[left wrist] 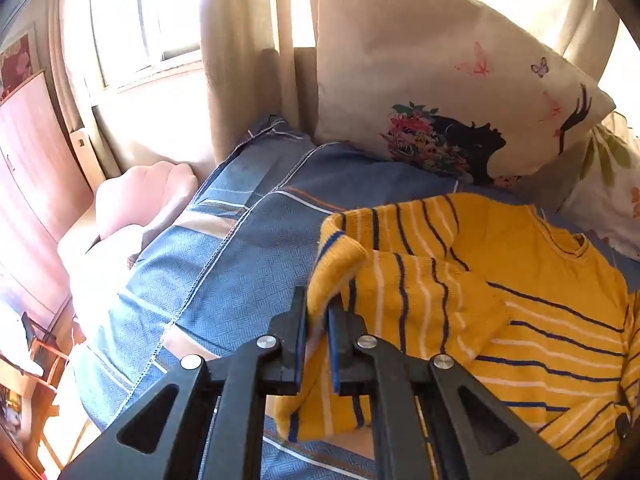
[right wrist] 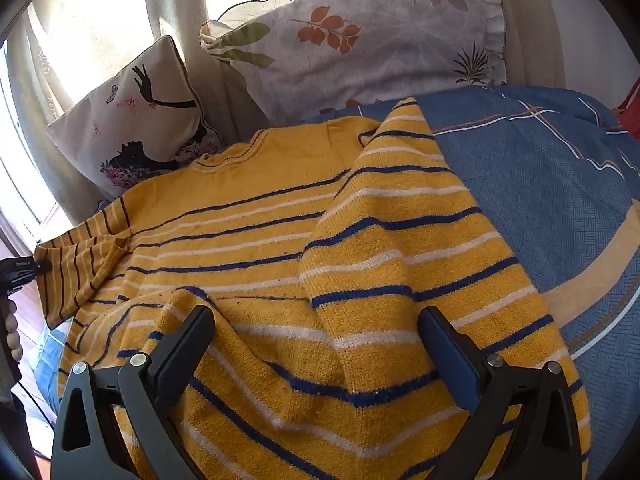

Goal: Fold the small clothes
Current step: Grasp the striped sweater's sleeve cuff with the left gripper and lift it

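Note:
A yellow knit sweater [right wrist: 248,240] with blue and white stripes lies on a blue bedspread [right wrist: 552,184]. Its right sleeve [right wrist: 400,248] is folded over the body. My left gripper [left wrist: 318,312] is shut on the cuff of the left sleeve [left wrist: 340,264] and holds it lifted above the bed; the sweater body [left wrist: 560,320] lies to its right. That gripper shows at the left edge of the right wrist view [right wrist: 24,268]. My right gripper [right wrist: 316,320] is open, its fingers [right wrist: 192,340] just above the folded sleeve, holding nothing.
A cream pillow with a woman's silhouette [left wrist: 440,92] and a leaf-print pillow [right wrist: 360,40] lean at the head of the bed. Curtains [left wrist: 240,60] and a window are behind. A pink chair [left wrist: 140,200] stands beside the bed's left edge.

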The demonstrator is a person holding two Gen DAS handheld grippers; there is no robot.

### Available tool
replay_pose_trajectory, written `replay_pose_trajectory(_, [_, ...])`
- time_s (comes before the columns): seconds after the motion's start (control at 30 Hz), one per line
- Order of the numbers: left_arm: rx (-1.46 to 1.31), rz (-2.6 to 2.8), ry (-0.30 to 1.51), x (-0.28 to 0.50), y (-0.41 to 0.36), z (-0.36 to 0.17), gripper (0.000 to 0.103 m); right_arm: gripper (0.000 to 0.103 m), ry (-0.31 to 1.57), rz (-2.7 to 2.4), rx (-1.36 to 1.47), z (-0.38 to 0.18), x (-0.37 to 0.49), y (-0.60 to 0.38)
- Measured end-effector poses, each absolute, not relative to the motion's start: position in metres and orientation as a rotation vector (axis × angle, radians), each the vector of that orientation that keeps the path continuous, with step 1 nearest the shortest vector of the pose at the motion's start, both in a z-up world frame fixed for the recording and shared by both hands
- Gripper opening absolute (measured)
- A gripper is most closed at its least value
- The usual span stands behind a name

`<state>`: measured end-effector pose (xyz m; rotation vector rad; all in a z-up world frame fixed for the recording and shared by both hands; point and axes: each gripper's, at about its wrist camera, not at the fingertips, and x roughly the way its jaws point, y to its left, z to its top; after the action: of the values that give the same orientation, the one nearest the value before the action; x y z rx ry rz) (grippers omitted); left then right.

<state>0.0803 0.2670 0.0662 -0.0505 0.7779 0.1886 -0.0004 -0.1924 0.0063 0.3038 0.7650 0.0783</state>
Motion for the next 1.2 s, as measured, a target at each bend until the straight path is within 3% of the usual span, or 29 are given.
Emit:
replay_pose_trajectory(0.03, [-0.036, 0.162, 0.769, 0.069, 0.262, 0.068, 0.012, 0.103, 0.767, 0.077, 0.303, 0.006, 0.0, -0.192])
replay_pose_trajectory(0.17, [0.059, 0.032, 0.78, 0.041, 0.204, 0.066, 0.045, 0.103, 0.781, 0.072, 0.29, 0.007, -0.001, -0.189])
replay_pose_trajectory(0.2, [0.097, -0.001, 0.779, 0.038, 0.189, 0.063, 0.048, 0.103, 0.783, 0.076, 0.285, 0.006, 0.004, -0.192])
replay_pose_trajectory(0.47, [0.28, -0.002, 0.892, 0.114, 0.119, 0.015, 0.049, 0.103, 0.786, 0.06, 0.283, 0.005, 0.002, -0.189])
replay_pose_trajectory(0.53, [0.277, 0.007, 0.928, 0.123, 0.121, 0.005, 0.036, 0.103, 0.784, 0.063, 0.289, 0.005, 0.002, -0.189])
replay_pose_trajectory(0.57, [0.253, 0.011, 0.935, 0.124, 0.127, 0.008, 0.009, 0.103, 0.783, 0.064, 0.295, 0.005, 0.002, -0.189])
replay_pose_trajectory(0.6, [0.221, 0.03, 0.95, 0.123, 0.135, 0.012, 0.007, 0.103, 0.783, 0.065, 0.299, 0.005, 0.002, -0.19])
replay_pose_trajectory(0.93, [-0.059, 0.279, 0.83, 0.034, 0.274, 0.082, 0.008, 0.103, 0.792, 0.062, 0.301, 0.007, 0.004, -0.189])
replay_pose_trajectory(1.07, [-0.2, 0.065, 0.894, -0.02, 0.256, 0.067, 0.038, 0.103, 0.77, 0.094, 0.299, 0.009, 0.001, -0.191])
replay_pose_trajectory(1.2, [-0.261, -0.169, 0.987, -0.06, 0.196, 0.035, 0.04, 0.103, 0.685, 0.195, 0.304, 0.026, -0.029, -0.195])
